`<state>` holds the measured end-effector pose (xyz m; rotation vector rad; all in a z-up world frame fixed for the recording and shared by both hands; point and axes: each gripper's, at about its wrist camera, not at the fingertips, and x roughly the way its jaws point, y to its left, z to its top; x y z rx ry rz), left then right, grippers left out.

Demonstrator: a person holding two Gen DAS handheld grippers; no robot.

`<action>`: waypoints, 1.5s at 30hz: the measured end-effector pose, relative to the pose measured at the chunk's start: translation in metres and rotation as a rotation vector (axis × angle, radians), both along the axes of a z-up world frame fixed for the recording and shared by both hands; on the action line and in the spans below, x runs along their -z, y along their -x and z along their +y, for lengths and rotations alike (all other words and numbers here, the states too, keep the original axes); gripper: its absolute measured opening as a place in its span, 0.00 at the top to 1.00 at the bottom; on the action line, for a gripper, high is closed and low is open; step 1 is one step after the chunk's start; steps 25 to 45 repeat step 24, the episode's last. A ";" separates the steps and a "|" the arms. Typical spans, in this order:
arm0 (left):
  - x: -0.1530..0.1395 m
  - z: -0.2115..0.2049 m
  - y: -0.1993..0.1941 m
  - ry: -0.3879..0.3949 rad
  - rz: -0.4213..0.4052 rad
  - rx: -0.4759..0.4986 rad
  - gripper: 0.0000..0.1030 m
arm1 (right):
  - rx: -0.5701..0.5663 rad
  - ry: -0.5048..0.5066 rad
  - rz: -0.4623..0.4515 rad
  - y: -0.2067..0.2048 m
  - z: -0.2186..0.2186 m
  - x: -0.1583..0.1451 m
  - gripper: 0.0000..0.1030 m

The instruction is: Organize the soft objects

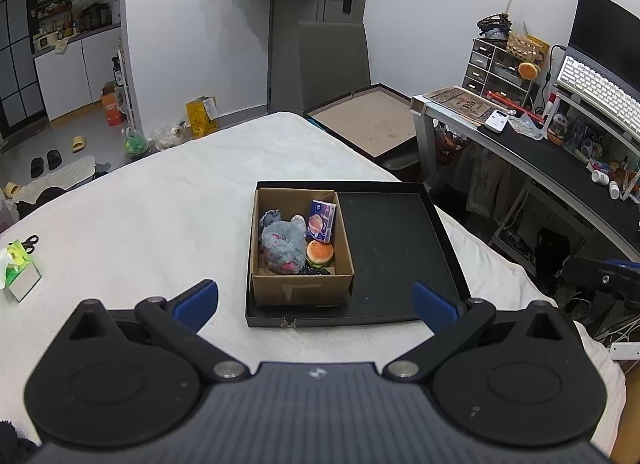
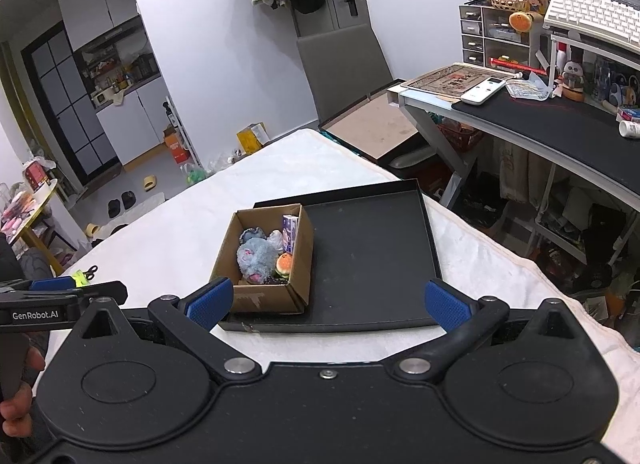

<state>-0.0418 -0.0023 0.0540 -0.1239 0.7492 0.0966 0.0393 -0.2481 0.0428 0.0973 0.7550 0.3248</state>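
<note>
A cardboard box point(image 1: 298, 290) point(image 2: 296, 264) stands in the left part of a black tray point(image 1: 396, 248) point(image 2: 372, 256) on the white bed. Inside it lie a grey-blue plush toy point(image 1: 280, 246) point(image 2: 256, 258), a toy hamburger point(image 1: 320, 253) point(image 2: 284, 264) and a small purple tissue pack point(image 1: 322, 220) point(image 2: 290, 234). My left gripper point(image 1: 316, 304) is open and empty, held just short of the tray's near edge. My right gripper point(image 2: 328, 304) is open and empty, also near the tray's front edge.
A green tissue pack point(image 1: 18, 266) and black scissors point(image 1: 28, 242) lie at the bed's left side. A black desk point(image 1: 560, 160) point(image 2: 560, 132) with keyboard, drawers and clutter stands to the right. A grey chair point(image 1: 334, 60) stands beyond the bed.
</note>
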 end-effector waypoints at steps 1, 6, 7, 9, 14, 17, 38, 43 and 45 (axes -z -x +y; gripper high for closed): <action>0.000 0.000 0.000 -0.001 0.000 0.001 0.00 | 0.001 0.001 0.000 0.000 0.000 0.000 0.00; 0.000 -0.001 0.000 -0.001 0.000 0.000 0.00 | 0.001 0.001 0.001 0.000 0.000 0.000 0.00; 0.000 -0.001 0.000 -0.001 0.000 0.001 0.00 | 0.001 0.001 0.001 0.000 0.000 0.000 0.00; 0.001 -0.002 0.000 -0.001 0.001 0.002 0.00 | 0.001 0.001 0.002 0.000 0.000 0.000 0.00; 0.003 -0.004 0.000 -0.001 -0.007 -0.001 0.00 | -0.001 0.001 0.002 0.000 0.000 0.000 0.00; 0.004 -0.005 0.000 -0.002 -0.006 0.003 0.00 | 0.000 0.002 0.006 -0.001 -0.001 0.001 0.00; 0.006 -0.005 0.000 0.000 -0.007 0.006 0.00 | -0.001 0.003 0.013 -0.002 -0.001 0.004 0.00; 0.006 -0.005 0.000 0.000 -0.007 0.006 0.00 | -0.001 0.003 0.013 -0.002 -0.001 0.004 0.00; 0.006 -0.005 0.000 0.000 -0.007 0.006 0.00 | -0.001 0.003 0.013 -0.002 -0.001 0.004 0.00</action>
